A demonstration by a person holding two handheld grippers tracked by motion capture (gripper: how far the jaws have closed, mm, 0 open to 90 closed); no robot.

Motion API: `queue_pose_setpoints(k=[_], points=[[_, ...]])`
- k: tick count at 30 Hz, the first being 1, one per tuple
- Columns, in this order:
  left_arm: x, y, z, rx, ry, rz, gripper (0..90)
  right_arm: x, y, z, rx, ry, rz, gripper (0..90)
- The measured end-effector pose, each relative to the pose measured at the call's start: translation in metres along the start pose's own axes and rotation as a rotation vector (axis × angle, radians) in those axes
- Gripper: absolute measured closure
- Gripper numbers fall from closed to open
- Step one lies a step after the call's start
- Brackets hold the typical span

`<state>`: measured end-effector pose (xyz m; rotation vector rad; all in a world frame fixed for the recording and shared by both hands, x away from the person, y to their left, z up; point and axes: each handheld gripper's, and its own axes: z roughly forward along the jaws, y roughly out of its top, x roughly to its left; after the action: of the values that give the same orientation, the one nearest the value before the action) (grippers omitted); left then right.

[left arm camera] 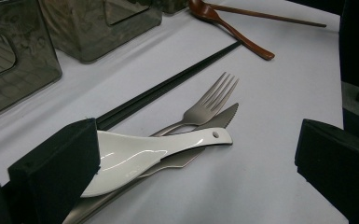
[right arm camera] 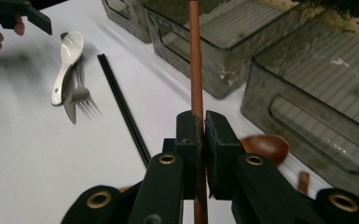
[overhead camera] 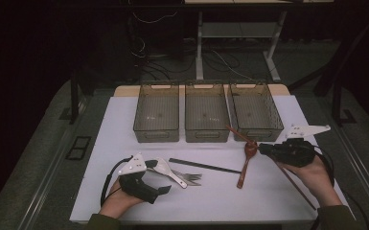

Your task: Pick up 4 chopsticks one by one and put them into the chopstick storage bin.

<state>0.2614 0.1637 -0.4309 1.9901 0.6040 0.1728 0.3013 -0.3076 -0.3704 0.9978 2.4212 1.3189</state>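
Three smoky plastic bins (overhead camera: 207, 117) stand side by side along the bench's far edge, all bare inside. Near the right edge the right gripper (right arm camera: 203, 133) pinches a brown chopstick (right arm camera: 195, 60), its tip over the rightmost bin (overhead camera: 255, 111). Near the front edge the left gripper (left arm camera: 196, 158) is spread around a white spoon (left arm camera: 144, 156).

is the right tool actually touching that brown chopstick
Touching. In the right gripper view, the right tool has its two black jaws closed flat against the brown chopstick, which runs straight up between them with no gap on either side.
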Motion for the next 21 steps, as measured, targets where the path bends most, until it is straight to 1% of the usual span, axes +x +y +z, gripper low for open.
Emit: queue_pose_setpoints(k=[10, 14, 21], points=[[-0.001, 0.000, -0.001, 0.003, 0.002, 0.009, 0.0, 0.012, 0.019, 0.021, 0.008, 0.023, -0.034, 84.1], [0.000, 0.000, -0.001, 0.001, 0.003, 0.011, 0.0, 0.014, 0.027, 0.028, 0.010, 0.019, -0.032, 84.1], [-0.001, 0.000, -0.001, -0.006, 0.001, 0.006, 0.0, 0.018, 0.042, 0.047, 0.001, 0.028, -0.037, 84.1]])
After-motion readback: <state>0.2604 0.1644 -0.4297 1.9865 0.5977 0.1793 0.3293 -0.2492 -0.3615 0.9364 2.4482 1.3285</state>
